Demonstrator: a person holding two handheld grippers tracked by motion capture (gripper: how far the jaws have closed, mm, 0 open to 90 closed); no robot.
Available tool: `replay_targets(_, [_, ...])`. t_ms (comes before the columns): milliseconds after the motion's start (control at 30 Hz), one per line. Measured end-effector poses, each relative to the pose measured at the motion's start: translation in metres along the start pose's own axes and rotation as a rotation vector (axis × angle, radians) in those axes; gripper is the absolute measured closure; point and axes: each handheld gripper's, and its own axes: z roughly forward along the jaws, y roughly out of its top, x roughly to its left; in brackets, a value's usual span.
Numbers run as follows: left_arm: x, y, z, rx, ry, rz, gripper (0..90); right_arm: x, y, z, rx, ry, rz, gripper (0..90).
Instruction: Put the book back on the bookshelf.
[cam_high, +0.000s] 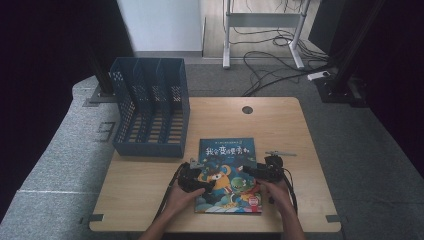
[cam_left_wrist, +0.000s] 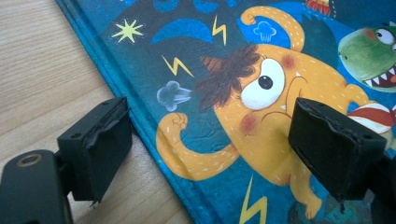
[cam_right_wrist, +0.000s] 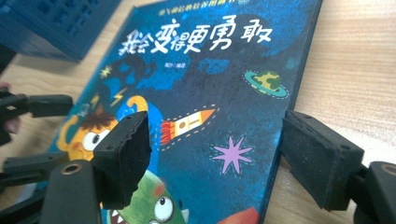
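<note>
- One worktop (cam_high: 150, 185), pale wood, carries everything; both of my claws are low over its near part, and it stretches away beyond them to a small dark round hole (cam_high: 247, 109) near the far edge.
- One blue file rack (cam_high: 150, 107) with three slots stands on the worktop's far left, well beyond my left claw; in the right gripper view a corner of it shows past the book's far left corner.
- One picture book (cam_high: 227, 172) lies flat and closed, cover up: dark blue, white title lettering at the far end, an orange monster, a green dinosaur, a rocket, a planet. It lies between my two claws and under both of them, its near half at my hands, its title end away from me.
- My left claw (cam_high: 197, 176) hangs over the book's left edge. In the left gripper view its jaws are spread wide: one pad is over bare wood just outside the book's edge, the other over the cover by the orange monster. Nothing is pinched.
- My right claw (cam_high: 252, 170) hangs over the book's right side. In the right gripper view its jaws are also spread wide: one pad is over the cover near the rocket, the other over bare wood just past the book's right edge. It pinches nothing.
</note>
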Motion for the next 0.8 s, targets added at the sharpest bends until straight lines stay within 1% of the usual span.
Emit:
replay_targets(67, [0.0005,0.0001,-0.0002,0.0,-0.004,-0.003,13.2,-0.0002,0.0004,-0.0012,-0.004,0.004,0.003,24.0])
replay_targets(133, [0.0017,0.0001,-0.0005,-0.002,-0.01,-0.004,13.2,-0.0007,0.0018,-0.0045,-0.014,0.028,0.022,24.0])
replay_targets(167, [0.0026,0.0002,-0.0007,-0.002,-0.017,-0.004,13.2,-0.0007,0.0021,-0.0051,-0.014,0.032,0.024,24.0])
replay_targets(333, [0.0033,0.0001,-0.001,0.001,-0.016,-0.001,13.0,-0.0012,0.0021,-0.0048,-0.009,0.038,0.025,24.0])
replay_targets(467, [0.0033,-0.0001,-0.0009,0.004,-0.012,0.003,12.3,-0.0026,0.0015,-0.0038,0.0,0.049,0.044,24.1])
replay_targets(567, [0.0025,-0.0005,-0.0005,0.0,-0.007,0.005,12.1,-0.0037,0.0012,-0.0035,0.009,0.05,0.058,24.7])
replay_targets(700, [0.0019,-0.0006,-0.0005,0.003,0.0,0.014,12.2,-0.0046,0.0004,-0.0015,0.016,0.046,0.061,24.8])
replay_targets(800, [0.002,-0.0007,-0.0004,0.001,-0.001,0.014,12.5,-0.0055,-0.0003,0.0005,0.037,0.039,0.061,24.8])
